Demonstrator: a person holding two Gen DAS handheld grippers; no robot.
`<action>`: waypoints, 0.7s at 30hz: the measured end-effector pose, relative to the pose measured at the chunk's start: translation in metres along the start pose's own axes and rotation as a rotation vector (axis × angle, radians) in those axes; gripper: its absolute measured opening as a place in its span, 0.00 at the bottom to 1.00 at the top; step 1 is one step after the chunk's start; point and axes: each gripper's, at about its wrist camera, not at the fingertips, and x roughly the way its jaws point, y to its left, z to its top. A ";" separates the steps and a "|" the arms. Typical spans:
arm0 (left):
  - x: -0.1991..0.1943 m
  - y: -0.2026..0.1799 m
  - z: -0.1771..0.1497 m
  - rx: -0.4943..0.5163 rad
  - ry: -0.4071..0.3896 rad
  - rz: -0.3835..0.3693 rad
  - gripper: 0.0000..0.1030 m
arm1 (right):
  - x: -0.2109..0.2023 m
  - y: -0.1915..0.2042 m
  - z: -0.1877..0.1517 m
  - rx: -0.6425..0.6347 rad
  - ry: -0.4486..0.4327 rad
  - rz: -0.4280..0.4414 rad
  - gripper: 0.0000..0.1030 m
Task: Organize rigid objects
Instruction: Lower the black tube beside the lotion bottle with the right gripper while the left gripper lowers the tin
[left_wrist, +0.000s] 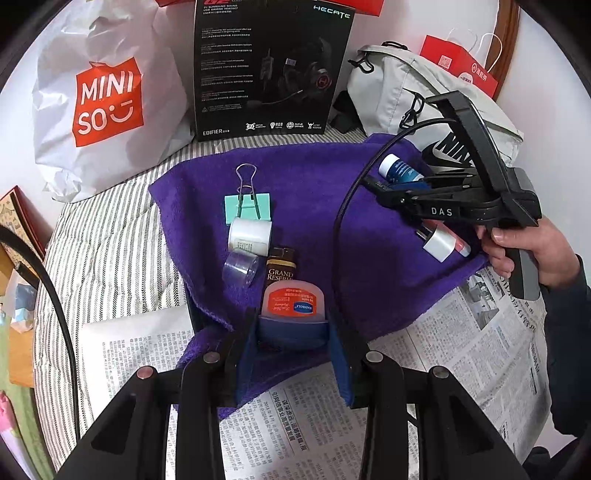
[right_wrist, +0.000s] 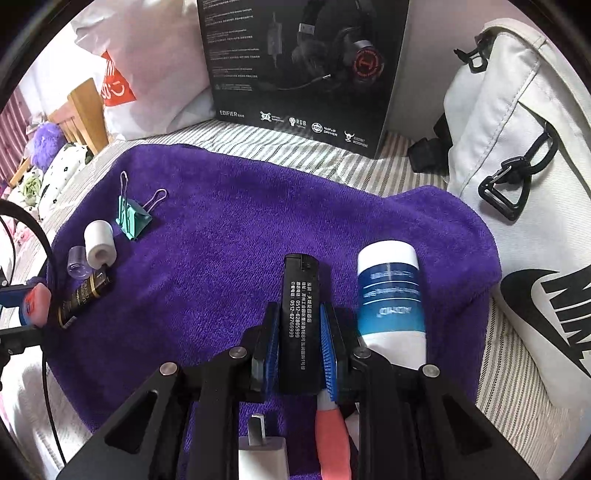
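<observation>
While both tools work over the purple towel (right_wrist: 229, 229) spread on the striped bed (left_wrist: 110, 236), the items stand as follows.

Left tool (left_wrist: 291, 328) — closed on a small Vaseline-style jar (left_wrist: 293, 301) with an orange label, held at the towel's near edge, next to a dark tube (left_wrist: 280, 269) marked "Grand Reserve".

Right tool (right_wrist: 301, 343) — clamped on a black lighter (right_wrist: 299, 317) with white print, over the towel's near right part.

Left group on the towel: teal binder clip (right_wrist: 131, 218), white roll (right_wrist: 99, 243), clear cap (right_wrist: 78, 262), the dark tube — lined up close together.

Right group: blue-and-white tube (right_wrist: 391, 295) just beside the lighter; white plug adapter (right_wrist: 262, 450) and pink-handled item (right_wrist: 332, 435) below the right tool.

Behind the towel: black Edifier headset box (left_wrist: 269, 70), white Miniso bag (left_wrist: 107, 99), grey Nike bag (right_wrist: 524, 177). Newspaper (left_wrist: 461, 339) lies under the towel's near side.
</observation>
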 end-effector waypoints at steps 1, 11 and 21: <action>0.000 0.000 0.000 -0.002 0.000 0.001 0.34 | 0.001 0.000 0.000 -0.002 -0.001 0.002 0.21; -0.004 0.002 -0.004 -0.015 0.004 0.012 0.34 | -0.006 -0.006 -0.008 0.029 0.003 0.039 0.28; -0.002 -0.006 -0.001 0.005 0.016 0.027 0.34 | -0.032 -0.008 -0.021 0.026 -0.018 0.026 0.34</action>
